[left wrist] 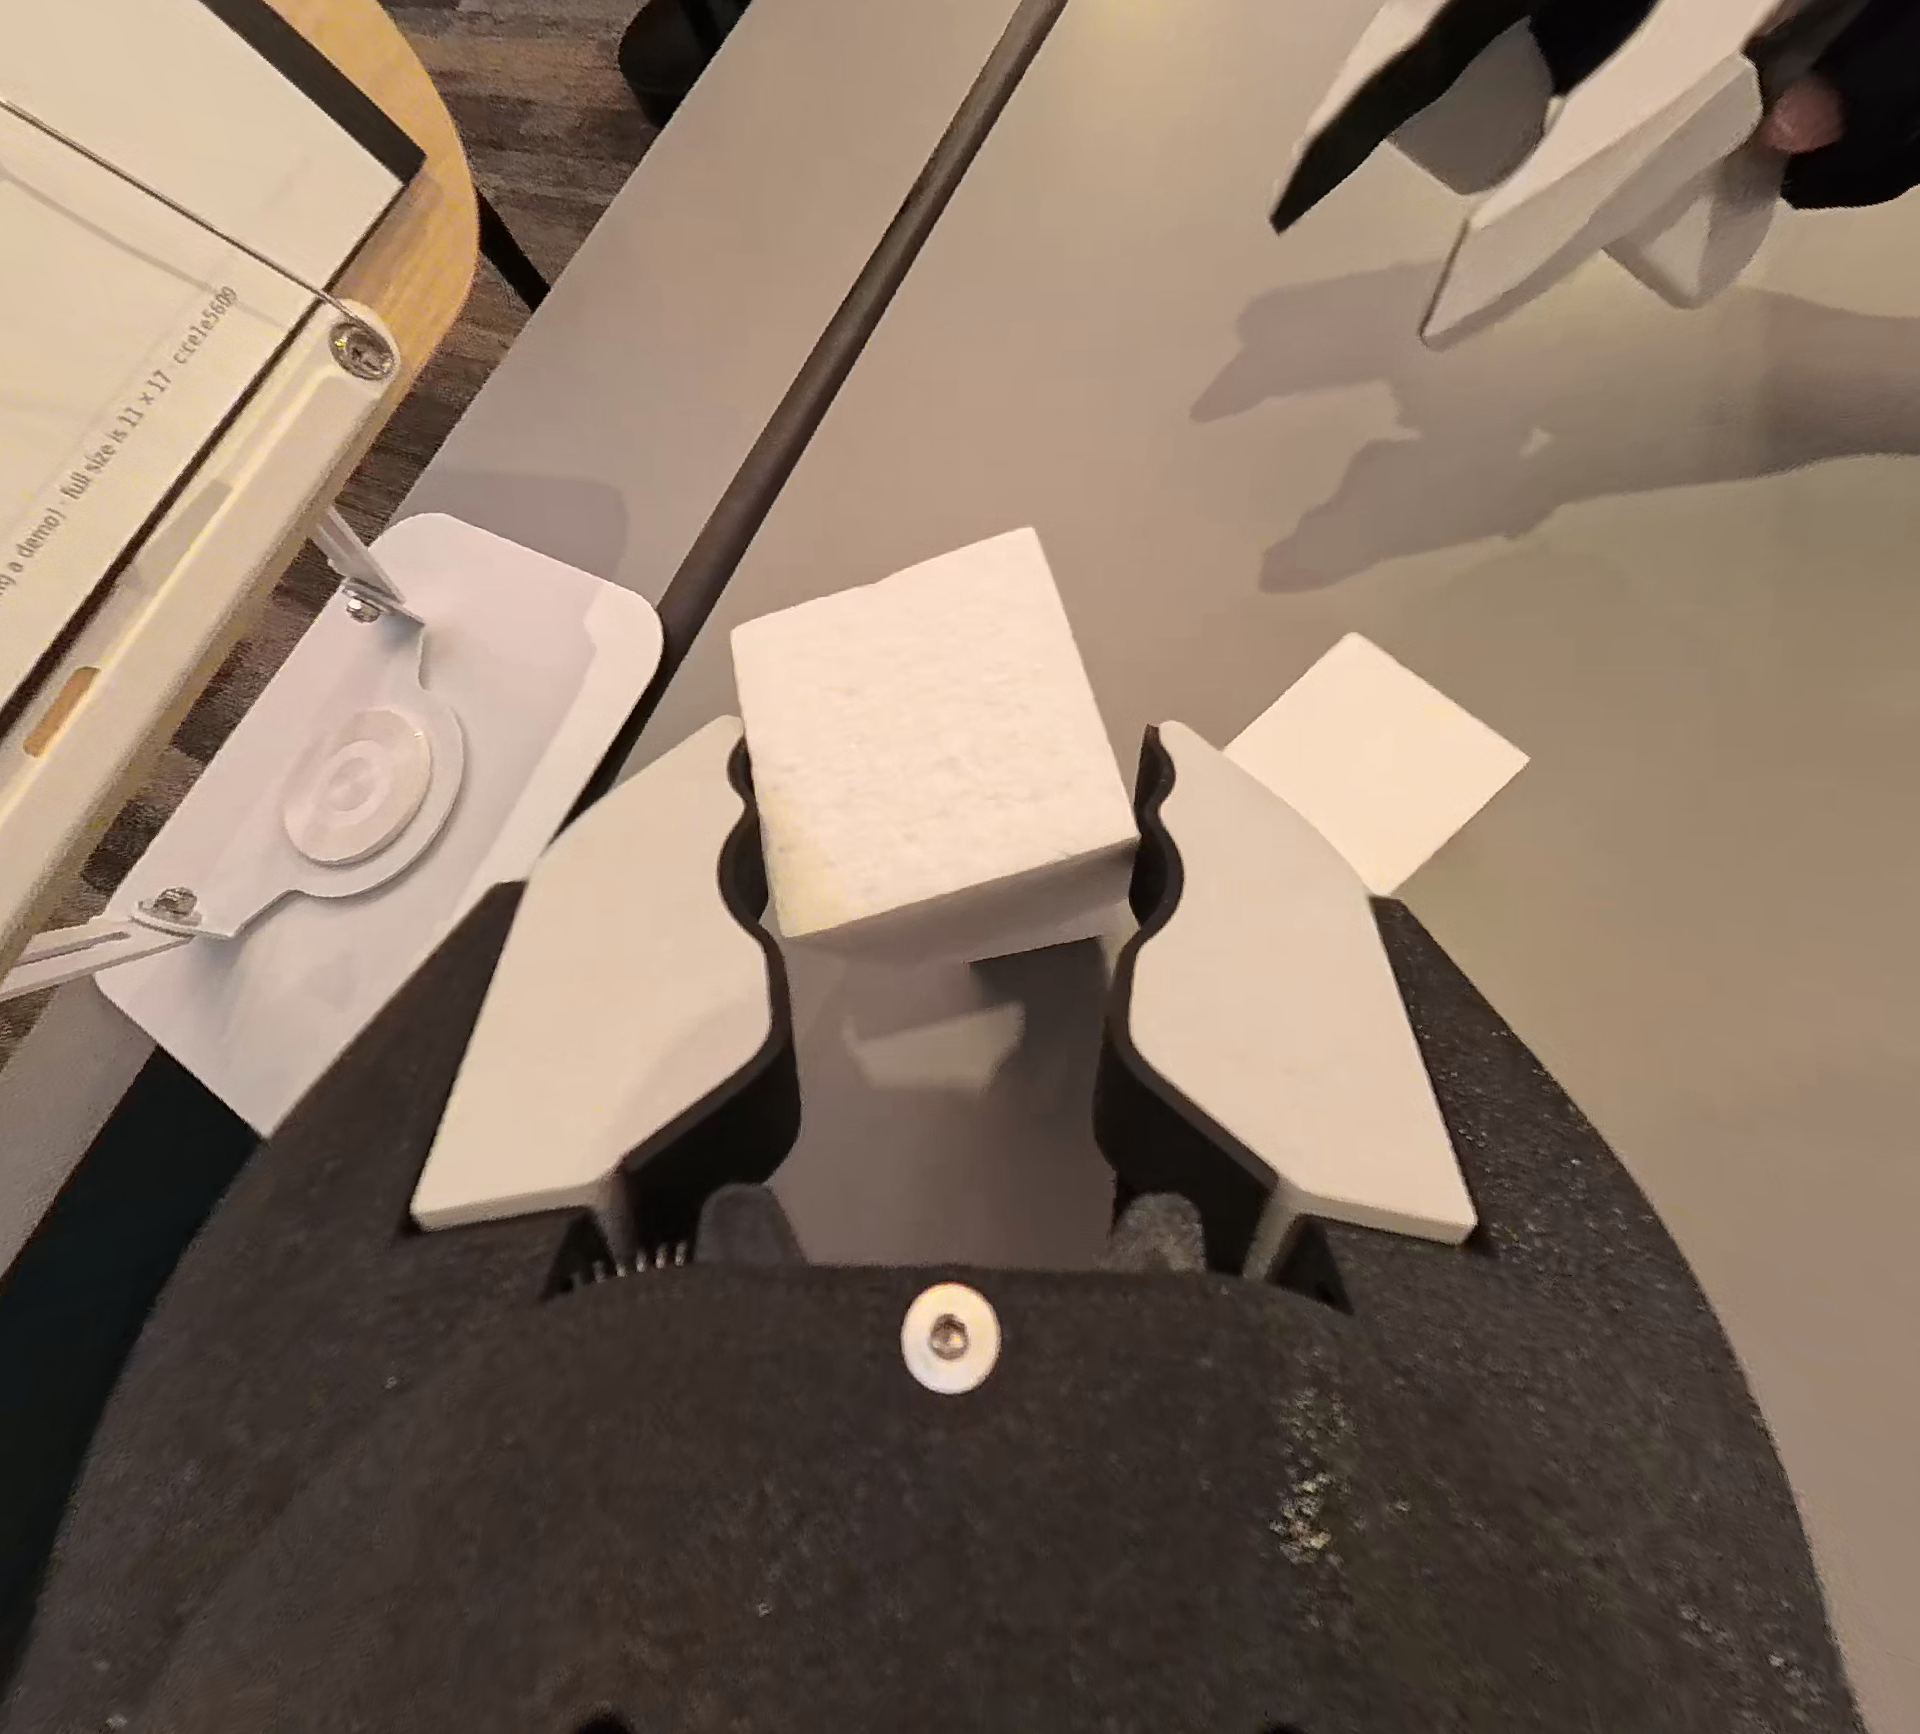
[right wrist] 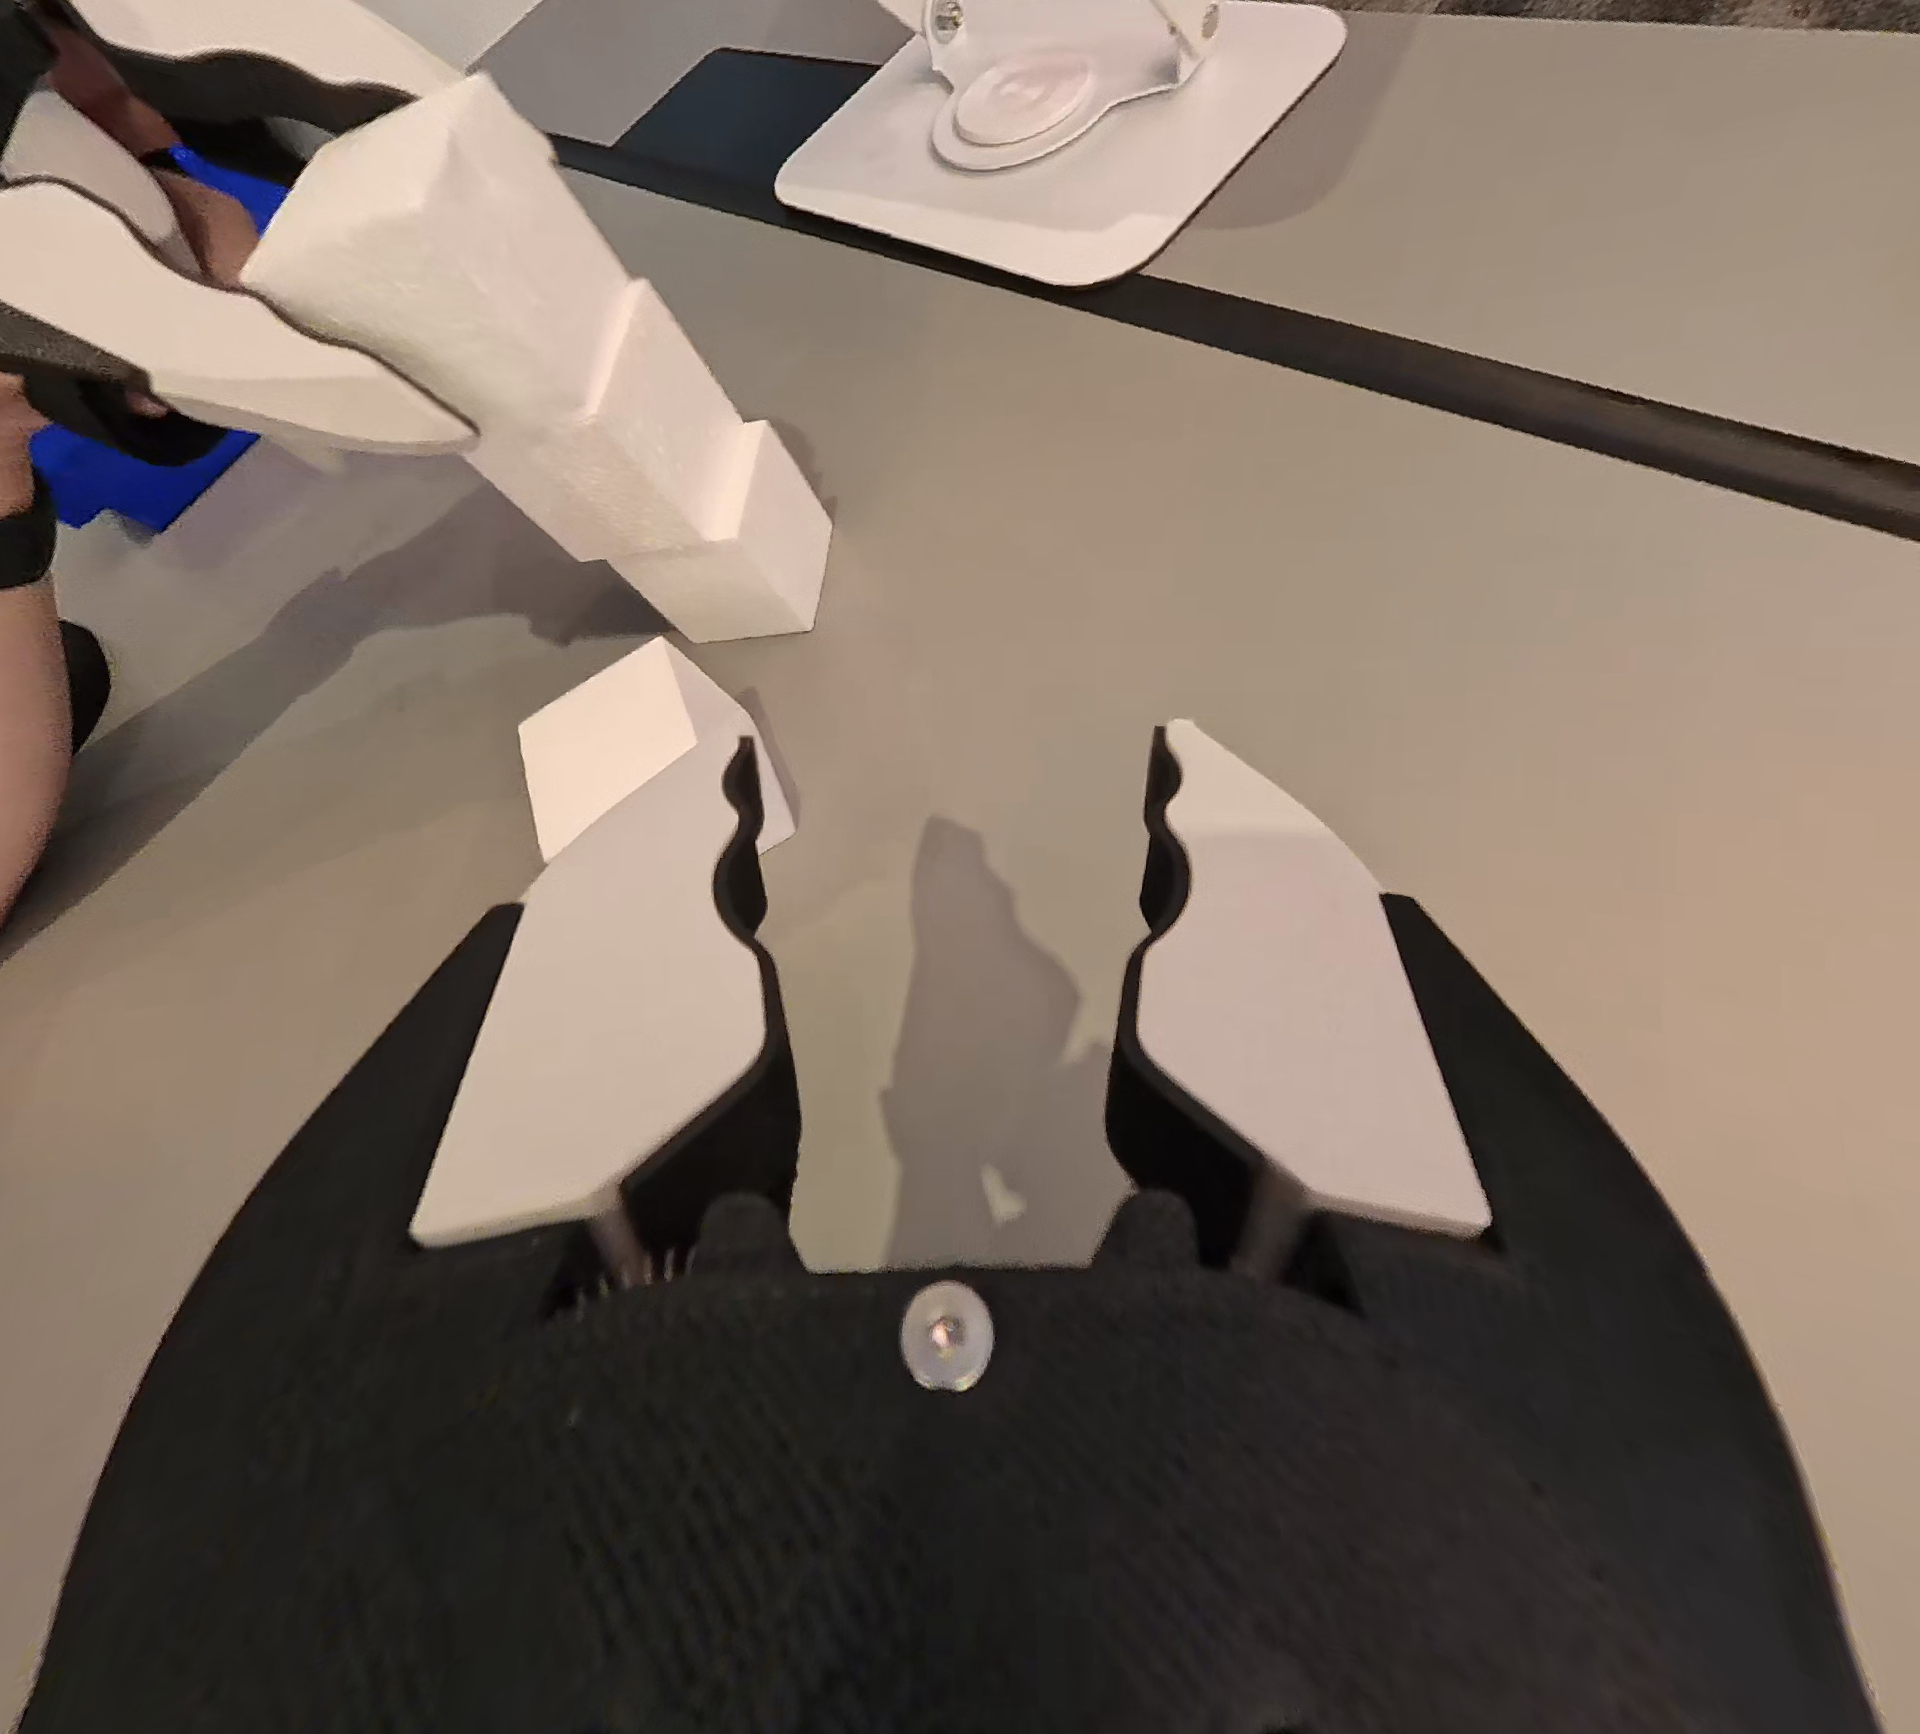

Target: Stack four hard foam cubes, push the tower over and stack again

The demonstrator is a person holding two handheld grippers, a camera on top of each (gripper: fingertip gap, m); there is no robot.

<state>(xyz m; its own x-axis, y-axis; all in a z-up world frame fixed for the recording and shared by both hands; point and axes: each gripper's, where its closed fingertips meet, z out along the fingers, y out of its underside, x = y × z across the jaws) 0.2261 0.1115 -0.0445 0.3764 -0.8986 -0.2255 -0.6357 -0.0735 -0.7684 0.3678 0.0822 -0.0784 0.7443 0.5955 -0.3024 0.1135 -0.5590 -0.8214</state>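
A tower of three white foam cubes [right wrist: 623, 437] stands on the grey table [right wrist: 1351, 749], stepped slightly out of line. My left gripper [left wrist: 940, 749] is shut on the top cube [left wrist: 925, 749], with a finger against each side. The lower cubes show blurred beneath it. The left gripper also shows in the right wrist view [right wrist: 436, 266], at the top of the tower. A fourth cube [left wrist: 1371, 759] lies loose on the table beside the tower and also shows in the right wrist view [right wrist: 613, 759]. My right gripper [right wrist: 951, 749] is open and empty above the table, its left finger just over the loose cube. It also shows in the left wrist view [left wrist: 1361, 271], apart from the tower.
A white stand base [left wrist: 395, 749] sits at the table's edge and holds a tilted board [left wrist: 156, 230]; the base also shows in the right wrist view [right wrist: 1060, 136]. A dark seam [right wrist: 1351, 365] runs across the tabletop. A blue object [right wrist: 135, 479] lies behind the left gripper.
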